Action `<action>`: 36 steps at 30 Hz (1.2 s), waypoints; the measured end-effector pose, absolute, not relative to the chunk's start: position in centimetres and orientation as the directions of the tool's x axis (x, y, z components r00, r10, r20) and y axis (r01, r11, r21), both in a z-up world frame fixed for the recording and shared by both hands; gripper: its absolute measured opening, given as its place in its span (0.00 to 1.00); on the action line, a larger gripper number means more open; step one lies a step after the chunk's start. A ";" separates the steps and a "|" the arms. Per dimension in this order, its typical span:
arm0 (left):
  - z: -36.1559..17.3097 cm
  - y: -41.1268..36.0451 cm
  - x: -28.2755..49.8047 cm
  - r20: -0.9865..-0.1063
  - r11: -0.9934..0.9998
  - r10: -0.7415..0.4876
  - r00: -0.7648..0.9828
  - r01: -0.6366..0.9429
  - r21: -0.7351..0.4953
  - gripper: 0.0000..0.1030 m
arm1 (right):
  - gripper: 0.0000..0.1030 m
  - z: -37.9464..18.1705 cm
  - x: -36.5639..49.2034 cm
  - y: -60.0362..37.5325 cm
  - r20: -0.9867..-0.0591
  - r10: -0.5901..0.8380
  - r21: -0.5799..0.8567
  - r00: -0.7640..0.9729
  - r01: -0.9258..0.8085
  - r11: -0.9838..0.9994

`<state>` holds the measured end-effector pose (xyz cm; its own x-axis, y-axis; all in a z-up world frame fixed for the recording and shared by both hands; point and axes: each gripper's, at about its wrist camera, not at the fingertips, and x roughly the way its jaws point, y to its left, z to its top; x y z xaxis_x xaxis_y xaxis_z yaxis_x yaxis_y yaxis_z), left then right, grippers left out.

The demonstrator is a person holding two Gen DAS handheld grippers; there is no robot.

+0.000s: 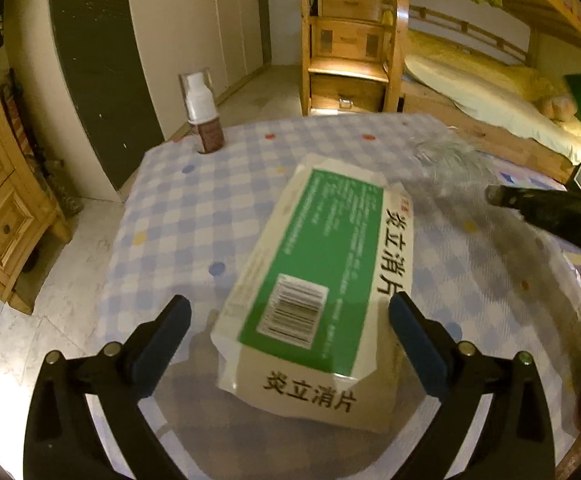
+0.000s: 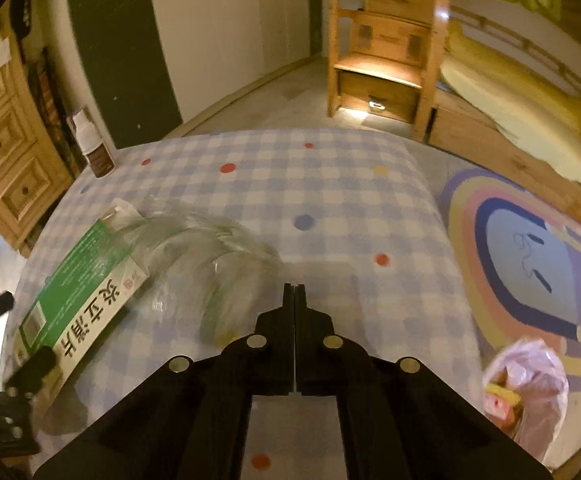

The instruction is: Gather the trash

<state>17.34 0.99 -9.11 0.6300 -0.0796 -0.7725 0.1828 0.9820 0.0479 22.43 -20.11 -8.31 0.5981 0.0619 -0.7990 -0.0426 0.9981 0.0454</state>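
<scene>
Checked table (image 1: 178, 208): holds medicine box (image 1: 318, 276), long axis 12 to 6 o'clock. Left gripper (image 1: 290, 320): spread wide, straddling box near end, nearer. Right gripper (image 2: 294, 292): pressed together, empty; box (image 2: 86, 296) at 9 o'clock beside clear plastic (image 2: 210, 256).

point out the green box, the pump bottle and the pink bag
green box (image 1: 322, 248), left wrist view, on its green top face
pump bottle (image 1: 201, 100), left wrist view, on its white upper body
pink bag (image 2: 534, 384), right wrist view, on its crinkled plastic side
</scene>
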 end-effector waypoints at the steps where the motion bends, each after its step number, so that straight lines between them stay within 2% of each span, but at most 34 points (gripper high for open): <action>1: -9.3 0.7 17.3 -0.776 0.981 -0.082 0.625 0.188 0.048 0.93 | 0.00 -8.0 21.8 -20.6 -0.797 0.060 0.053 0.601 -0.031 0.998; 5: -9.8 -0.2 17.3 -0.786 0.976 -0.088 0.612 0.212 0.056 0.94 | 0.00 -6.8 19.7 -22.1 -0.788 0.069 0.097 0.612 0.012 0.995; 10: -10.5 -0.9 17.1 -0.808 0.971 -0.063 0.586 0.221 0.085 0.91 | 0.01 -6.3 18.7 -22.0 -0.786 0.140 0.153 0.602 -0.029 0.988; 11: -10.4 -0.9 16.8 -0.807 0.972 -0.064 0.588 0.220 0.083 0.89 | 0.04 -6.4 18.8 -21.8 -0.789 0.144 0.151 0.597 -0.039 0.988; 15: -10.3 -0.8 15.8 -0.808 0.969 -0.051 0.587 0.224 0.101 0.88 | 0.11 -7.0 18.1 -20.6 -0.798 0.207 0.182 0.566 -0.102 0.978; 17: -9.9 -0.3 14.9 -0.800 0.973 -0.055 0.597 0.211 0.090 0.88 | 0.24 -7.5 17.8 -19.8 -0.801 0.220 0.178 0.558 -0.129 0.976; 23: -8.7 1.1 13.4 -0.768 0.983 -0.085 0.635 0.181 0.041 0.89 | 0.34 -9.0 18.2 -18.0 -0.814 0.211 0.141 0.541 -0.168 0.976; 27: -9.1 0.9 13.9 -0.775 0.980 -0.071 0.628 0.187 0.062 0.91 | 0.35 -9.9 18.1 -16.7 -0.825 0.174 0.086 0.538 -0.185 0.979; 28: -9.2 0.7 14.0 -0.777 0.979 -0.071 0.625 0.191 0.065 0.91 | 0.32 -9.8 17.9 -16.5 -0.823 0.163 0.072 0.543 -0.185 0.980; 29: -9.4 0.6 14.2 -0.781 0.978 -0.073 0.620 0.199 0.066 0.91 | 0.24 -9.8 17.7 -16.4 -0.826 0.155 0.063 0.542 -0.185 0.981; 32: -10.0 0.4 14.4 -0.794 0.976 -0.071 0.603 0.205 0.069 0.91 | 0.23 -9.4 16.8 -16.9 -0.824 0.135 0.060 0.550 -0.152 0.986; 33: -10.1 0.4 14.4 -0.800 0.976 -0.070 0.596 0.205 0.067 0.86 | 0.23 -9.2 16.5 -17.3 -0.822 0.129 0.064 0.554 -0.136 0.989; 36: -10.4 0.3 14.2 -0.806 0.977 -0.064 0.588 0.203 0.070 0.85 | 0.22 -8.4 15.3 -19.0 -0.818 0.107 0.088 0.565 -0.061 0.994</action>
<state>14.17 0.31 -10.36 0.5884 -0.0639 -0.8060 0.2025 0.9767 0.0705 15.31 -19.03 -8.42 0.5654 0.1071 -0.8178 -0.0608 0.9942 0.0882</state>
